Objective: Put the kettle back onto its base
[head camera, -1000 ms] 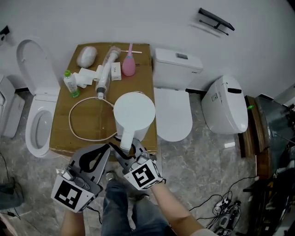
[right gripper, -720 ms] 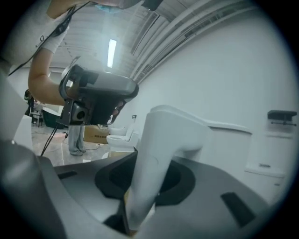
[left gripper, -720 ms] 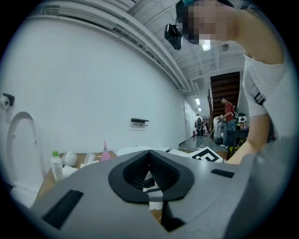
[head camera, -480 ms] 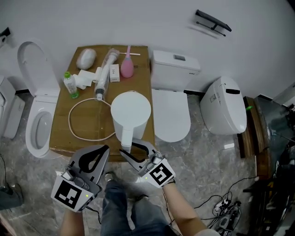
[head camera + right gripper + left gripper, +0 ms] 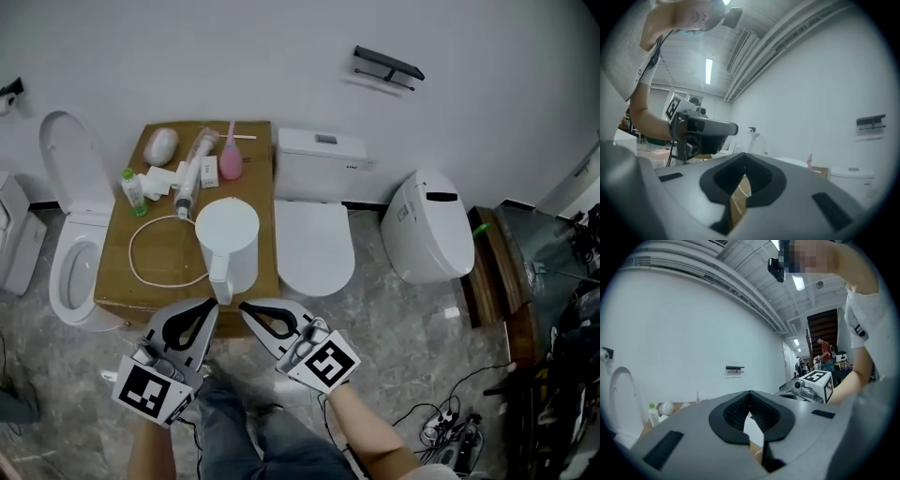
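The white kettle (image 5: 228, 236) stands upright on the cardboard box (image 5: 117, 281), its handle (image 5: 221, 284) pointing toward me. A white cord (image 5: 141, 267) loops out from under it; the base itself is hidden beneath the kettle. My right gripper (image 5: 243, 307) hangs just short of the handle, not touching it, its jaws closing together with nothing between them (image 5: 744, 165). My left gripper (image 5: 214, 303) is beside it to the left, also clear of the kettle, its black pads meeting at the tip (image 5: 750, 393) and holding nothing.
At the back of the box lie a green-capped bottle (image 5: 131, 189), a pink bottle (image 5: 230, 161), a long tube (image 5: 190, 178) and a white rounded object (image 5: 159, 145). An open toilet (image 5: 80, 258) stands left, a closed toilet (image 5: 314, 234) right of the box, another unit (image 5: 431, 225) beyond.
The right gripper let go of the kettle handle, opened wide, drew back toward me and closed. The left gripper also drew back. The kettle stays on the box.
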`<state>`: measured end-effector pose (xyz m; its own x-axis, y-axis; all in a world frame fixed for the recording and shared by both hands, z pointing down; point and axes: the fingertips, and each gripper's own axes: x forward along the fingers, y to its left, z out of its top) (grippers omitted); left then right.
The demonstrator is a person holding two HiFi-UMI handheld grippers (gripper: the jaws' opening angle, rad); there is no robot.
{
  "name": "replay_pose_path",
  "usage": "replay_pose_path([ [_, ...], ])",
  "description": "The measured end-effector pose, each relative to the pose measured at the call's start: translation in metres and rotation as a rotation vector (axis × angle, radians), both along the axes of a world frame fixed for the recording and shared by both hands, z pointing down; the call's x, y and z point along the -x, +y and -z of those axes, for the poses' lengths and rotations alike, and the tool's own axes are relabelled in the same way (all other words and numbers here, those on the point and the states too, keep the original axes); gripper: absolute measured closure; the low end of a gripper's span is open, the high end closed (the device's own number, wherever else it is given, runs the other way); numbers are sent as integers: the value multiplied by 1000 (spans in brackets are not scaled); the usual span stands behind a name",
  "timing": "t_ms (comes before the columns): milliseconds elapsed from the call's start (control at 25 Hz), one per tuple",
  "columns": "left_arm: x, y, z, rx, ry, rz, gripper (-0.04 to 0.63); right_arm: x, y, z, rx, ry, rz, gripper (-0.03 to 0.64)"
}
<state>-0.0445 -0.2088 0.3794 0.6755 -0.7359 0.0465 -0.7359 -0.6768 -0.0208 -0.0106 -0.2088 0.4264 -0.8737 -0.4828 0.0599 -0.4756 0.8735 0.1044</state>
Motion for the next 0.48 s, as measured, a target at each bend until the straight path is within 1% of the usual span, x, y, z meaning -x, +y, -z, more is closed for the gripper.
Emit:
replay_pose_path([
  [120,-13,22,24,-17,17,18,592,-7,24,36,8,-39,23,607],
  [240,-22,38,39,-27,10,31,594,-11,43,70,-1,-73,37,608],
  [400,-28,53,51,-37,-9,30,593,-13,59,99,-30,-83,40,609],
  [480,-29,59,56,-35,-6,22,592,-14,67,108,-46,-83,35,609],
])
